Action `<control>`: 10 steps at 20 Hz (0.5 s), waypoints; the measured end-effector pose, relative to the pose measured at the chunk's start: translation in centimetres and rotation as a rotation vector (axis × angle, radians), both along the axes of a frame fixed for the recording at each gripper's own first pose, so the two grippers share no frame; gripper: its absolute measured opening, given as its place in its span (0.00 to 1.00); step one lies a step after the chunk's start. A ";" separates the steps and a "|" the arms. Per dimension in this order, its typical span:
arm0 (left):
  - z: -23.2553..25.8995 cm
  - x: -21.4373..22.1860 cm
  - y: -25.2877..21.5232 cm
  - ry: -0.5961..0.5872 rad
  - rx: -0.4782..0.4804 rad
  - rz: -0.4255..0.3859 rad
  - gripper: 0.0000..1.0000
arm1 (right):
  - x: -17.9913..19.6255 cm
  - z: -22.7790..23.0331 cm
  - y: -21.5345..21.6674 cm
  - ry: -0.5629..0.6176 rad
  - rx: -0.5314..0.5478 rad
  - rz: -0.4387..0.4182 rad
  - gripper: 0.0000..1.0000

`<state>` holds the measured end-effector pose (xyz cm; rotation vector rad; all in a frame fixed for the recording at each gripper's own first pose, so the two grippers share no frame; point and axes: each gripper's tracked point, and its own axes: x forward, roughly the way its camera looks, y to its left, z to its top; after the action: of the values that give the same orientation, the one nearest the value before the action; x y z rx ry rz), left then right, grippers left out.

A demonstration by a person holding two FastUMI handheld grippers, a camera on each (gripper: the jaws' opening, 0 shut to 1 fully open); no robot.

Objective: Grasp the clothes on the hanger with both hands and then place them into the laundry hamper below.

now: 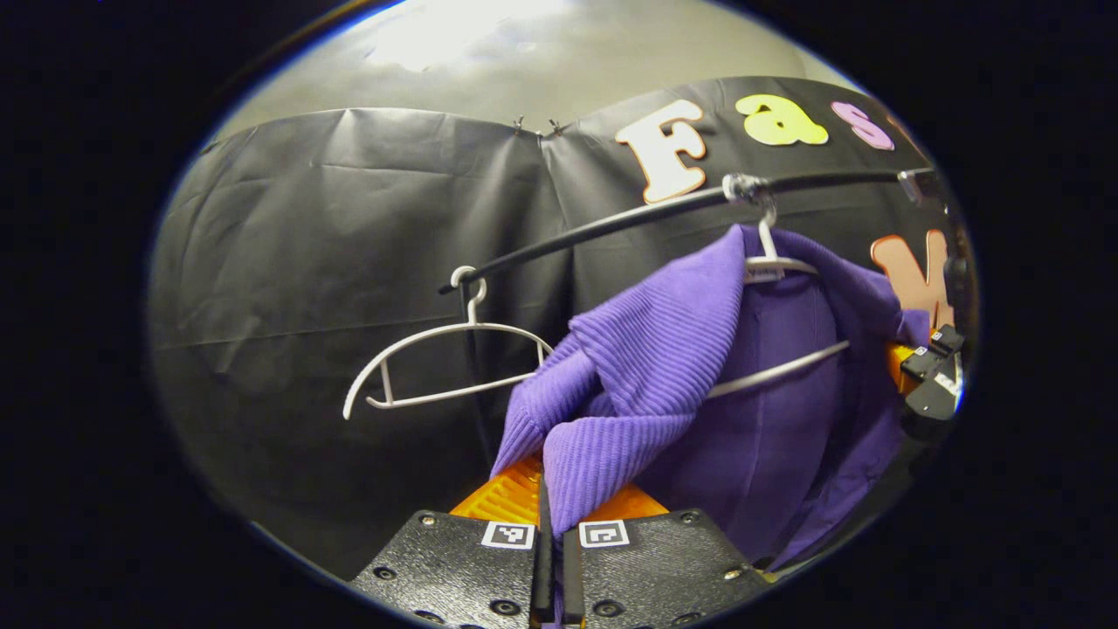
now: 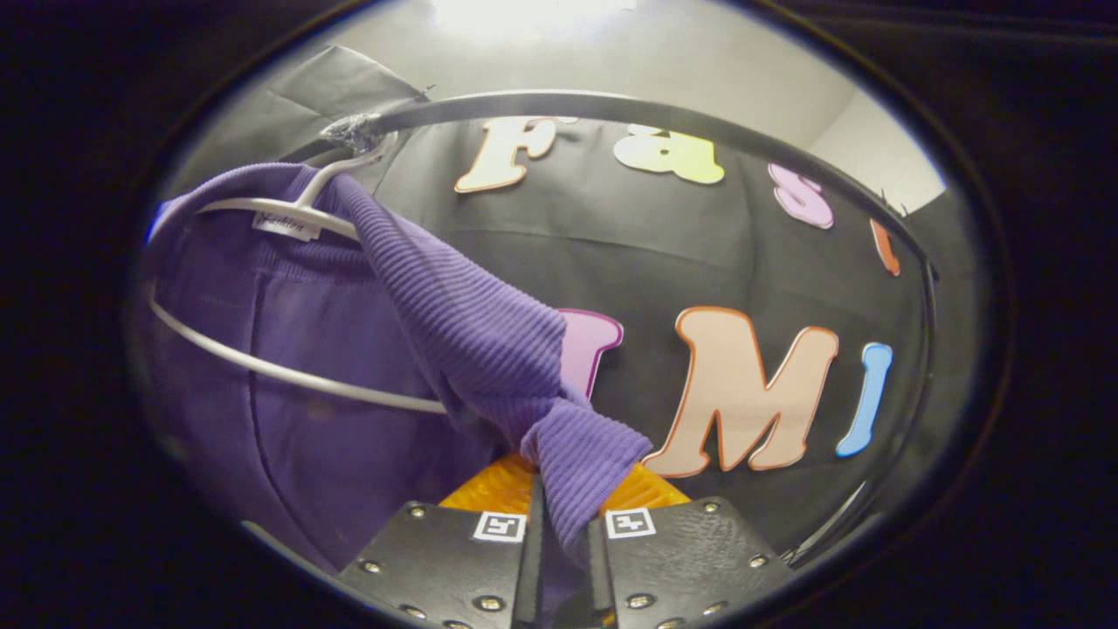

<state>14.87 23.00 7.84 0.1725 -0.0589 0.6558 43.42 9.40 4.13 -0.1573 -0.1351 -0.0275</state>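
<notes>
A purple ribbed garment (image 1: 664,349) hangs on a white hanger (image 1: 773,266) from the black rail (image 1: 611,223). My left gripper (image 1: 550,511) is shut on a pulled-out fold of its left side. In the right gripper view the same purple garment (image 2: 454,323) drapes off its white hanger (image 2: 262,210), and my right gripper (image 2: 563,507) is shut on a bunched fold of its right side. Both folds are drawn away from the hanger, whose lower bar (image 2: 288,371) lies bare across the cloth. The right gripper (image 1: 935,376) also appears at the far right of the left gripper view, against the garment's edge.
A second white hanger (image 1: 437,362) hangs bare on the rail to the left of the garment. The rail (image 2: 655,114) curves overhead in the right gripper view. The black cloth wall stands close behind.
</notes>
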 end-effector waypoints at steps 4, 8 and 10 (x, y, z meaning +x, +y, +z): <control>3.2 -1.7 0.6 -0.070 -0.025 0.006 0.02 | 1.1 1.4 -1.0 -0.048 -0.025 -0.025 0.19; 5.6 -2.0 1.7 -0.099 -0.018 0.012 0.07 | 2.6 2.5 -1.0 -0.074 -0.035 -0.029 0.19; 6.4 -2.2 2.4 -0.118 -0.022 0.018 0.05 | 3.2 3.5 -1.4 -0.105 -0.045 -0.042 0.19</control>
<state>12.70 25.39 14.26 0.1135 -0.1637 0.6839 46.62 7.95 7.67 -0.2041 -0.2372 -0.0747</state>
